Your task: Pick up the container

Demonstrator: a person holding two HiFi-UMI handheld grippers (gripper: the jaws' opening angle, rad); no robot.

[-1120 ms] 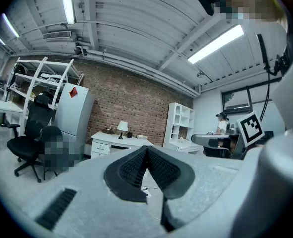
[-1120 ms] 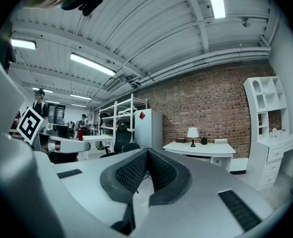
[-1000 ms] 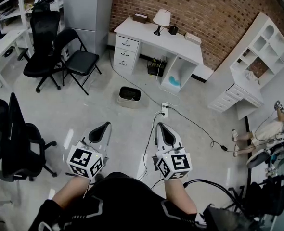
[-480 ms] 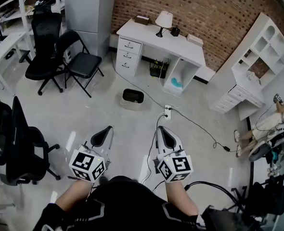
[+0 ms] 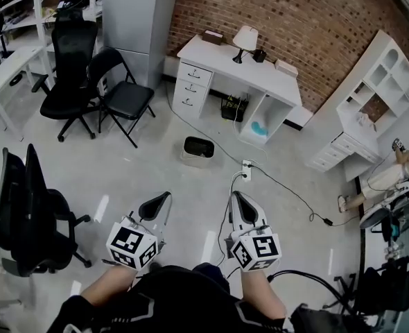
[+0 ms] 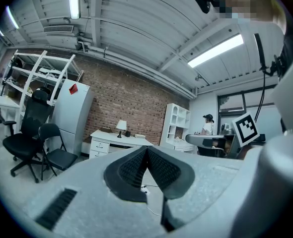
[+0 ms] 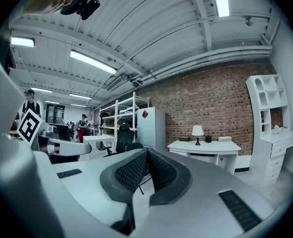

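Observation:
A small dark bin-like container point(image 5: 198, 148) stands on the pale floor in front of a white desk point(image 5: 218, 53), well ahead of both grippers. In the head view my left gripper point(image 5: 159, 205) and right gripper point(image 5: 240, 205) are held side by side at waist height, pointing level toward the desk. Each one is shut with nothing between its black pads. The left gripper view shows the closed left gripper point(image 6: 147, 150), and the right gripper view shows the closed right gripper point(image 7: 147, 153). Neither gripper view shows the container.
Black office chairs point(image 5: 31, 210) stand at the left, and a folding chair point(image 5: 125, 92) stands near a grey cabinet point(image 5: 135, 12). Cables and a power strip point(image 5: 246, 170) lie on the floor. A white shelf unit point(image 5: 371, 89) is at the right, with a person point(image 5: 398, 172) beyond it.
Both grippers sit lower in the head view. The container, desk and chairs have slid down and to the right in the picture. The jaws stayed shut.

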